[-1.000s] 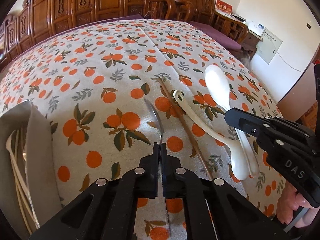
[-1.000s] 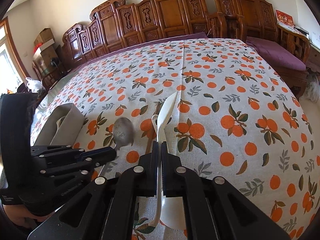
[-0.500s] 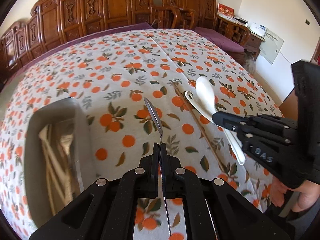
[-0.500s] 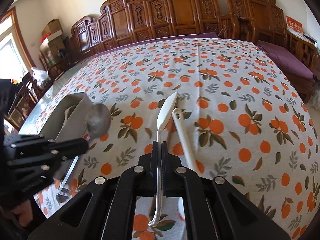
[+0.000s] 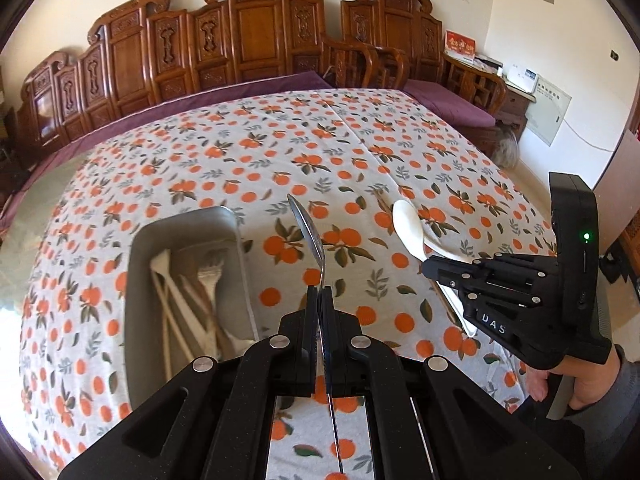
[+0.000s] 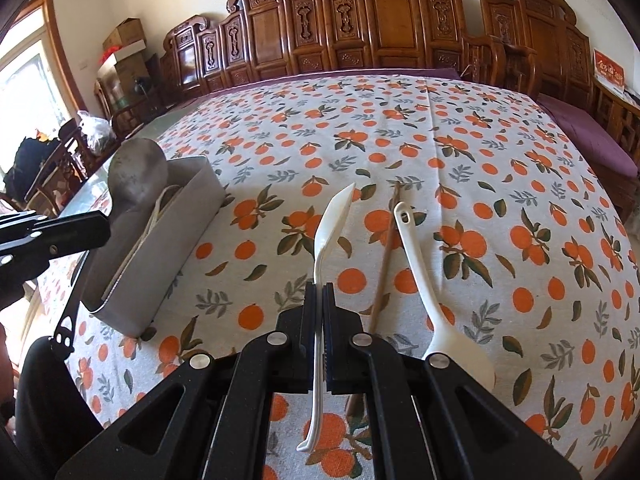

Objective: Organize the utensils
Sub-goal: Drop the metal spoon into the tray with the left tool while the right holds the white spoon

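My left gripper point(image 5: 319, 289) is shut on a metal spoon point(image 5: 308, 236), held edge-on above the cloth just right of the grey metal tray point(image 5: 138, 280). The tray holds a fork and several pale utensils. From the right wrist view the metal spoon point(image 6: 138, 174) hangs over the tray point(image 6: 188, 200), with the left gripper point(image 6: 102, 226) at the left edge. My right gripper point(image 6: 320, 286) is shut on a white spoon point(image 6: 334, 216), lifted off the table. In the left wrist view the right gripper point(image 5: 426, 269) shows with the white spoon point(image 5: 408, 228).
A second white spoon point(image 6: 436, 296) and a brown chopstick point(image 6: 384, 256) lie on the orange-print tablecloth point(image 6: 500, 184) right of my right gripper. Carved wooden chairs point(image 5: 248, 36) line the far edge. A person's hand point(image 5: 580, 384) holds the right gripper.
My left gripper has risen and moved left with the metal spoon, bringing the tray fully into view. My right gripper has shifted left with the white spoon, lifted off the cloth.
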Available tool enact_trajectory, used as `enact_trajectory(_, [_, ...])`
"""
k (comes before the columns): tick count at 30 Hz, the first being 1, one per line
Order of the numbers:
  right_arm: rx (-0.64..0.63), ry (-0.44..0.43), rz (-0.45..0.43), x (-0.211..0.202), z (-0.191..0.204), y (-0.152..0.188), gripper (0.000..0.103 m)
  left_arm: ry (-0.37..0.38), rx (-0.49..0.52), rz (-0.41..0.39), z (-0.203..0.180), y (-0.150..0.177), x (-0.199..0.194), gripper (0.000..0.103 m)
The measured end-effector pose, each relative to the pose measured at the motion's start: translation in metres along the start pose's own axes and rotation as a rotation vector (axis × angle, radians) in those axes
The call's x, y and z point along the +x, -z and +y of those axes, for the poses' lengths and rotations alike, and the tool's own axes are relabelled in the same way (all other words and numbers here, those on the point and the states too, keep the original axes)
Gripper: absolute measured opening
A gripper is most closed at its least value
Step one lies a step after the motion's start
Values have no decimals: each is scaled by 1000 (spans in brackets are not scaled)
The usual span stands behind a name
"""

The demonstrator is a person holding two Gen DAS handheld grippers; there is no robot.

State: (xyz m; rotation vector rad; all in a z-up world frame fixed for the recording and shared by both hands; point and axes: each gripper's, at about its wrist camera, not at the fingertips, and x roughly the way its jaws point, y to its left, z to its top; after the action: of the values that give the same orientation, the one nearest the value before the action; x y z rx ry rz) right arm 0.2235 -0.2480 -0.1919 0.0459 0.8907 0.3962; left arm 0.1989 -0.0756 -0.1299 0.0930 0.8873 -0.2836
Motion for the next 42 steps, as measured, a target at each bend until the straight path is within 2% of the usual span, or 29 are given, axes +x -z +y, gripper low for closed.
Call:
enact_trajectory(9, [10, -49, -28, -10, 9, -4, 4, -32, -26, -18, 20, 2, -14, 1])
enact_trajectory(20, [-34, -113, -55, -21, 44, -6, 4, -80, -86, -24, 59, 0, -13, 1])
enact_trajectory(32, [-47, -134, -46, -20, 55, -4, 4, -131, -117, 16, 98, 0, 15, 1])
enact_trajectory(42, [-33, -138, -29, -9, 46, -5, 4, -138, -109, 82, 100, 8, 51, 1])
